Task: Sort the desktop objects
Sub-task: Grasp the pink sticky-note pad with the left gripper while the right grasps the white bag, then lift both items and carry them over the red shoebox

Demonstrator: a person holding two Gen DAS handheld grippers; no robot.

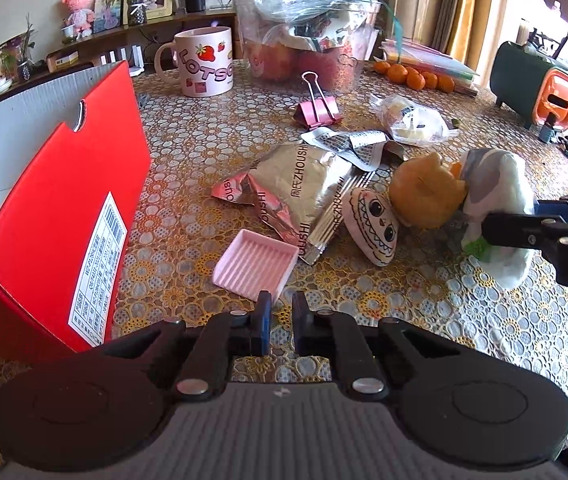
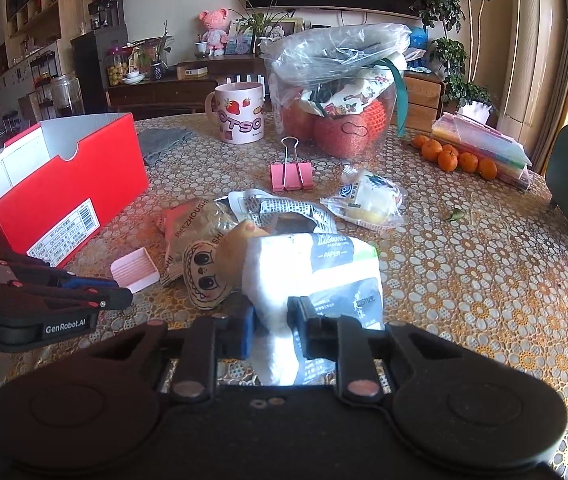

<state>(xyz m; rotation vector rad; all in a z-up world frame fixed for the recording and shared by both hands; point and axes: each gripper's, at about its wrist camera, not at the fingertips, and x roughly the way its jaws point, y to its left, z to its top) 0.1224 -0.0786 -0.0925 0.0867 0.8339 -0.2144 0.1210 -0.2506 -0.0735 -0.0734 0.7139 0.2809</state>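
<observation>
My right gripper (image 2: pixel 271 326) is shut on a white tissue pack (image 2: pixel 315 272), which also shows at the right of the left wrist view (image 1: pixel 499 208). A plush doll with an orange head (image 1: pixel 423 196) and a painted face stone (image 1: pixel 375 224) lie beside the pack. My left gripper (image 1: pixel 282 312) is nearly closed and empty, just in front of a pink ribbed lid (image 1: pixel 256 266). Crumpled snack wrappers (image 1: pixel 295 196) lie in the middle. A pink binder clip (image 1: pixel 317 112) lies behind them. An open red box (image 1: pixel 56 208) stands at the left.
A strawberry mug (image 1: pixel 204 60), a clear bag with apples (image 1: pixel 307 28), small oranges (image 1: pixel 415 76), a wrapped bun (image 1: pixel 415 120) and a green and orange appliance (image 1: pixel 535 84) stand at the back and right of the patterned table (image 1: pixel 423 320).
</observation>
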